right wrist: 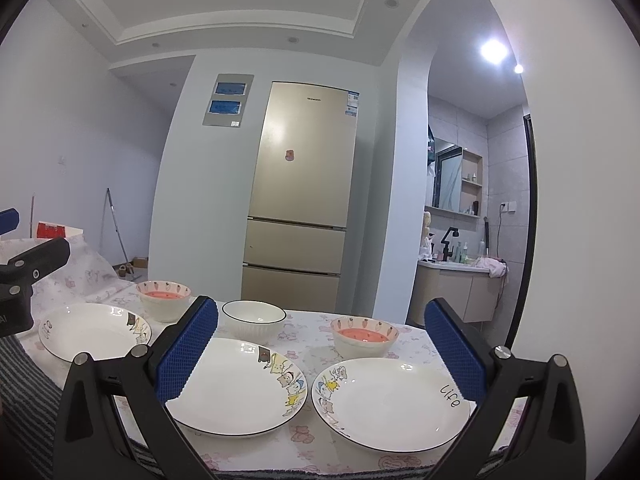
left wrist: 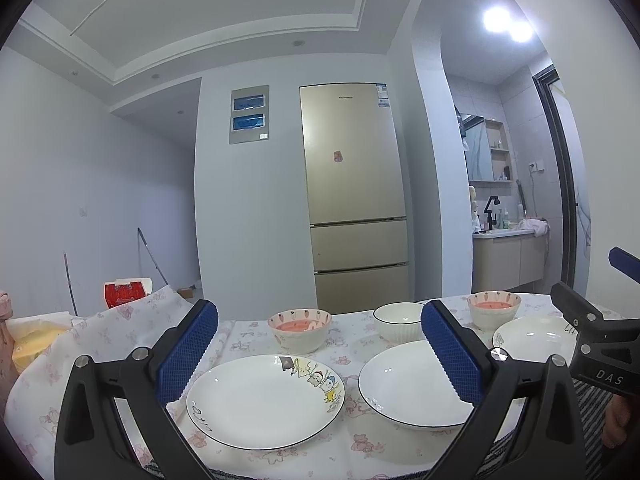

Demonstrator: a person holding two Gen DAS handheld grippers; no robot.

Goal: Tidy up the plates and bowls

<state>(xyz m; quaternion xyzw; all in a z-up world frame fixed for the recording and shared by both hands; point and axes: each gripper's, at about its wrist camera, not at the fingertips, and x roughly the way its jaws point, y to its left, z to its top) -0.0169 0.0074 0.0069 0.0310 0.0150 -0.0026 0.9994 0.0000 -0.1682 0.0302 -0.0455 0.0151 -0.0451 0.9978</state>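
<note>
A: Status. We count 3 plates and 3 bowls on the floral tablecloth [right wrist: 304, 436], all apart, nothing stacked yet.

B: Jaws?

A: Left gripper [left wrist: 320, 356] is spread wide and empty. Right gripper [right wrist: 320, 354] is the same, wide and empty. Both hover at the near table edge, aimed across it toward the fridge [right wrist: 300, 196].

B: Layout?

A: Near row, left to right: left cartoon plate [left wrist: 265, 400], middle plate [right wrist: 236, 386], right cartoon plate [right wrist: 390, 402]. Far row: left carrot bowl [left wrist: 299, 330], ribbed white bowl [right wrist: 253, 319], right carrot bowl [right wrist: 364, 338]. Both carrot bowls show pink inside; we can't tell whether that's glaze or contents.

B: Which hand takes what?

A: In the left wrist view the left cartoon plate sits straight ahead between the left fingers [left wrist: 188, 354], slightly below them. The right cartoon plate sits ahead of the right gripper, offset toward its right finger. The middle plate lies between the 2 grippers, partly behind the right gripper's left finger.

B: Axis?

A: Plates are round and lie flat, so no long axis. What matters is the rim: we'd judge the near rim is the only grip point, approached low and nearly level.

B: Risk?

A: Glazed rim plus shallow bite could slip. The cloth may drag too.
</note>
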